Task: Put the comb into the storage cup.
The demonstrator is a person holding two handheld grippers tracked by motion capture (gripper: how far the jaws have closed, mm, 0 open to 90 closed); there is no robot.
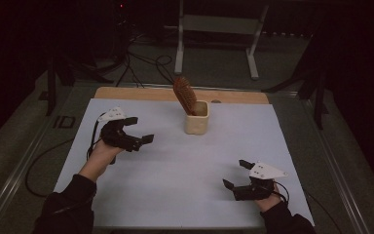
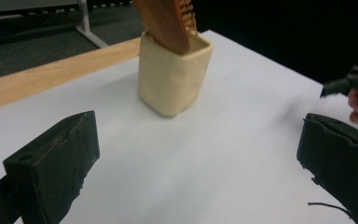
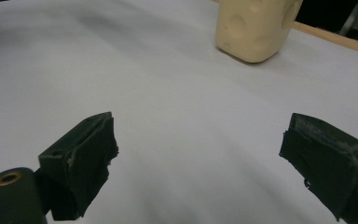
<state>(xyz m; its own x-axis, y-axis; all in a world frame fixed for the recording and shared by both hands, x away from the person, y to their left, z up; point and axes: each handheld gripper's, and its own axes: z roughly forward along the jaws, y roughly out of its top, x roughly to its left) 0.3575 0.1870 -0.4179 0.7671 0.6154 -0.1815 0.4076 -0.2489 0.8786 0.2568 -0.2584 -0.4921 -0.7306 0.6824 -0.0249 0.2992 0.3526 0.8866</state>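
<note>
A wooden brush stood bristle-head up in a cream cup near the middle of the table's far edge, leaning toward the far left corner. The left gripper hovered by the left edge, short of the cup, its jaws wide with nothing between them. The left gripper view placed the cup and brush ahead of those jaws, well apart from them. The right gripper sat low near the near right corner, jaws likewise wide and empty; in its own view the cup lay far ahead.

Judgement: with the brush lodged in the cup and both grippers off it, the work appeared to be between steps. Any next move on the brush would call for the left gripper, being nearer, to advance and close on the head above the rim, lifting straight so the cup did not tip.
</note>
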